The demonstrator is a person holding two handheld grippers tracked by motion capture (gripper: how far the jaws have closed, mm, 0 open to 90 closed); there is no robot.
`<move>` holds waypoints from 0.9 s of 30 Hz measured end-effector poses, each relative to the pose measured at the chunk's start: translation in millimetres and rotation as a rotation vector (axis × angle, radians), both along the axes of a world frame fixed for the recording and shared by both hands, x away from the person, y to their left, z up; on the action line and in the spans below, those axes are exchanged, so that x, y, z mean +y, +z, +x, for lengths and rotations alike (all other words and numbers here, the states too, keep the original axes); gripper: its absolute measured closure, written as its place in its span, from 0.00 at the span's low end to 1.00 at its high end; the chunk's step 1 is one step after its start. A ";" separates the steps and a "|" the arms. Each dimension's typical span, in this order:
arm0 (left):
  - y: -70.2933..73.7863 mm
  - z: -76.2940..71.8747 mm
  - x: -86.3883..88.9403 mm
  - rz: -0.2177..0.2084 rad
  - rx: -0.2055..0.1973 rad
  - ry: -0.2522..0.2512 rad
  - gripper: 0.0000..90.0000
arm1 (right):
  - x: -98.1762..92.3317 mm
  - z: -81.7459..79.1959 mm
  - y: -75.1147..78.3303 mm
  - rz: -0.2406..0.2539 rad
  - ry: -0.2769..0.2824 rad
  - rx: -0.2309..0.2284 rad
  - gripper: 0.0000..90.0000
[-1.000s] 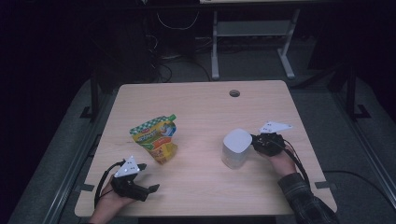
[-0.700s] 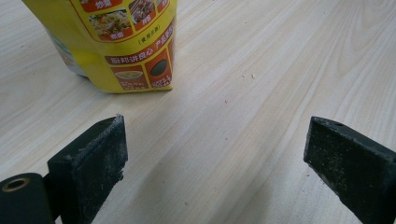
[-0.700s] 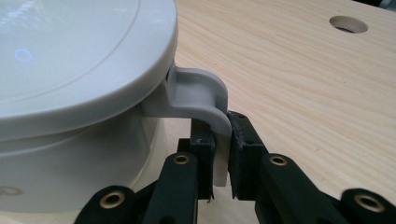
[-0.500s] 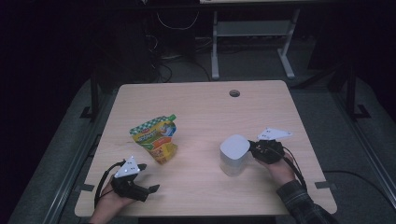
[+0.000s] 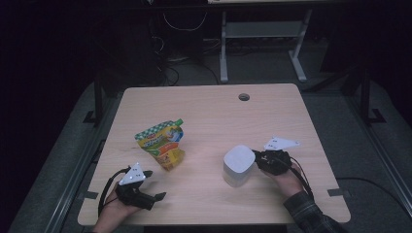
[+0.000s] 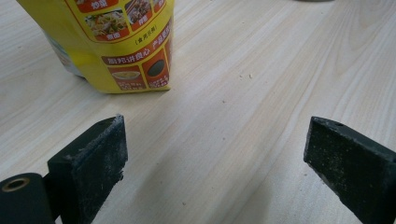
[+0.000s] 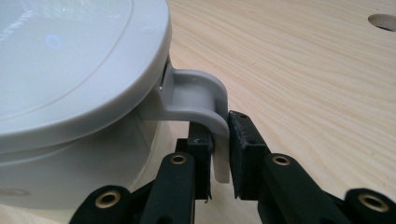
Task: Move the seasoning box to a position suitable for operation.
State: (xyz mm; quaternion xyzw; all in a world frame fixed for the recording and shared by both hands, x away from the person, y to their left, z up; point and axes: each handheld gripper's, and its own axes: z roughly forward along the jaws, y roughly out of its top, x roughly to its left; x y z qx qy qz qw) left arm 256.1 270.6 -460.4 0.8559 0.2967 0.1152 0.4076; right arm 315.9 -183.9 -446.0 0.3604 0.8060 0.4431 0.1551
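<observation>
1. Right gripper (image 5: 258,160) sits at the near right of the worktop (image 5: 272,116), its jaws clamped on the handle (image 7: 212,116) of a white lidded container (image 5: 238,165).
2. In the right gripper view, the grey curved handle drops down between the two black pads; both pads press its flat lower part, leaving only a narrow gap between the jaws.
3. Container stands upright on the worktop, right of centre and toward the near edge, directly left of the right gripper. Its lid (image 7: 65,60) is closed, with a small ring mark on top.
4. Left gripper (image 5: 150,187) rests at the near left corner, jaws spread wide with nothing between them; bare wood shows between the pads in the left gripper view.
5. Yellow-and-green spouted pouch (image 5: 161,144) lies left of centre, just beyond the left gripper and well apart from the container.
6. Round cable hole (image 5: 244,97) lies near the far edge of the worktop.
</observation>
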 end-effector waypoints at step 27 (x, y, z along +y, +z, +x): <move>-0.7 2.0 0.0 0.002 0.006 -0.006 0.06 | 21.2 -5.7 -2.0 0.014 -0.013 0.000 0.82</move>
